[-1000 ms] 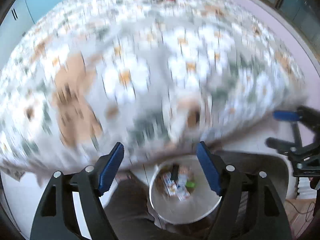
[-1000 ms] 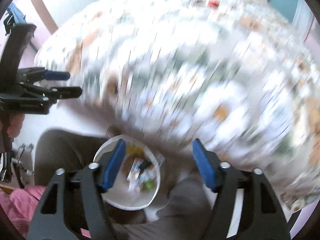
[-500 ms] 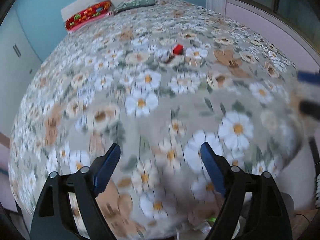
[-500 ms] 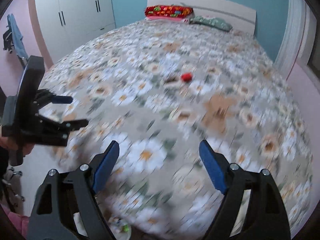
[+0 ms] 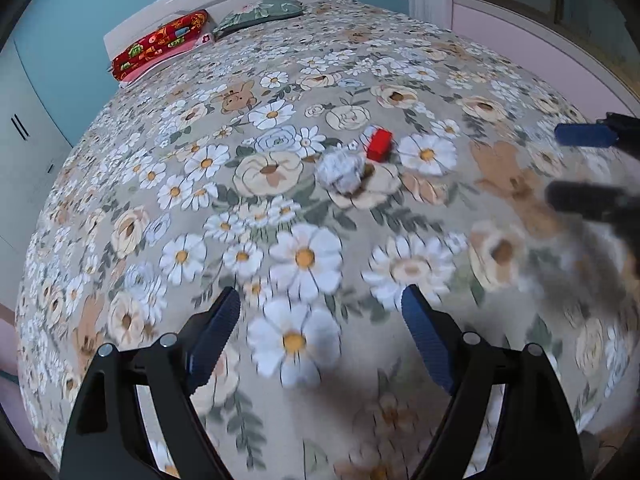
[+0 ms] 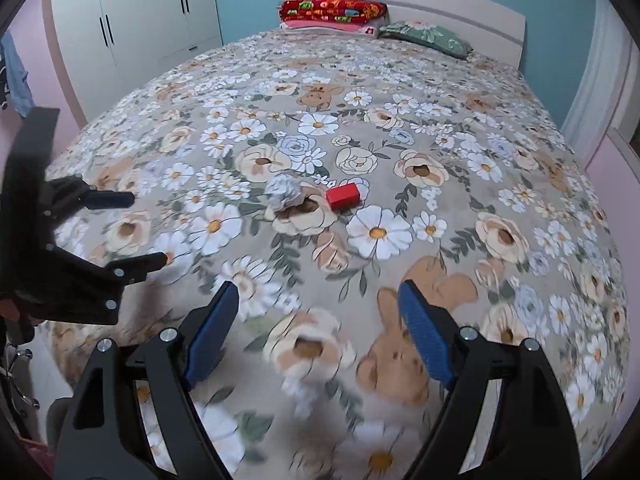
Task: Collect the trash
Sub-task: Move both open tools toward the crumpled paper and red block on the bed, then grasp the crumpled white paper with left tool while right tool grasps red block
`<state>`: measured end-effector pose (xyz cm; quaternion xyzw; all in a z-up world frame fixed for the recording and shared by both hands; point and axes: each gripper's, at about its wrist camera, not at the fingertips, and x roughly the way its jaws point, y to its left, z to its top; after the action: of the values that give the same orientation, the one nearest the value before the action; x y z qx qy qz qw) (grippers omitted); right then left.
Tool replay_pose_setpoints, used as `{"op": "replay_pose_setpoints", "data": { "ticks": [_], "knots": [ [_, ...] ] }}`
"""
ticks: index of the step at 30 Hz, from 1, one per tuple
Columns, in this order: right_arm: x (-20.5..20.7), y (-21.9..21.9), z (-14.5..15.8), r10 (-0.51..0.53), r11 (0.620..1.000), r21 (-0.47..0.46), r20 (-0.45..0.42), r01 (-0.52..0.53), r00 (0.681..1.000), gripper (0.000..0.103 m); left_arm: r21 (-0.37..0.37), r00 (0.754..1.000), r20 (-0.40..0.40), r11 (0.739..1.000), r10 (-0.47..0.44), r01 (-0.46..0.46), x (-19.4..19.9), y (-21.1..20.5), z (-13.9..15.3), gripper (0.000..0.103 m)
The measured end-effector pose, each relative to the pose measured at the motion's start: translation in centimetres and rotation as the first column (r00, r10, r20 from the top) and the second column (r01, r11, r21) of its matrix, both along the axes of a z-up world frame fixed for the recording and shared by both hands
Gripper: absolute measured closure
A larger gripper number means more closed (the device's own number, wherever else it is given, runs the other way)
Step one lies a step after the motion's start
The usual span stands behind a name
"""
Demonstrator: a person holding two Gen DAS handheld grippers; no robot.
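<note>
Bedroom with blue walls; a wide bed [image 6: 520, 184] under a floral bedspread fills both wrist views, with a white headboard [image 6: 440, 4] at the top. A red patterned pillow [image 6: 332, 10] and a green pillow [image 6: 424, 38] lie against the headboard. White wardrobe doors [image 6: 140, 16] stand at the upper left of the right wrist view.

Trash on the bed: a crumpled ball of white paper [image 5: 340, 170] near the middle of the bedspread, and a small red box [image 5: 379, 144] just beside it, on its right. Whether the two touch cannot be told.

Left gripper [image 5: 320, 332]: jaws have just been opening and now stand wide apart over the near bedspread, with nothing between them, well short of the trash. Right gripper [image 6: 318, 328]: the same, jaws just opened wide and empty. Each gripper shows at the side edge of the other's view, the near foreground blurred.
</note>
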<state>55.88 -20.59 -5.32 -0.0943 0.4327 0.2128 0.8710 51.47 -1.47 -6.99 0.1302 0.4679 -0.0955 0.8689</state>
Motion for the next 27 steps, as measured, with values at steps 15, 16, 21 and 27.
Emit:
{"op": "replay_pose_setpoints", "data": {
  "ticks": [15,16,21,27],
  "knots": [
    [12.0,2.7,-6.2,0.099,0.99,-0.098,-0.044,-0.103,0.994,0.022,0.01,0.988,0.044,0.989,-0.15,0.15,8.5,-1.6,-2.8,0.018],
    [12.7,3.0,-6.7,0.106,0.989,-0.1,-0.043,-0.11,0.993,0.022,0.007,0.987,0.042,0.988,-0.157,0.157,8.9,-1.7,-3.0,0.018],
    [14.8,4.3,-8.5,0.133,0.984,-0.111,-0.048,-0.138,0.99,0.022,0.028,0.975,0.04,0.975,-0.22,0.219,10.8,-2.2,-4.8,0.018],
    [16.7,5.6,-10.9,0.17,0.972,-0.155,-0.066,-0.178,0.983,0.022,0.017,0.963,0.025,0.963,-0.268,0.267,12.5,-2.9,-6.6,0.018]
  ]
}}
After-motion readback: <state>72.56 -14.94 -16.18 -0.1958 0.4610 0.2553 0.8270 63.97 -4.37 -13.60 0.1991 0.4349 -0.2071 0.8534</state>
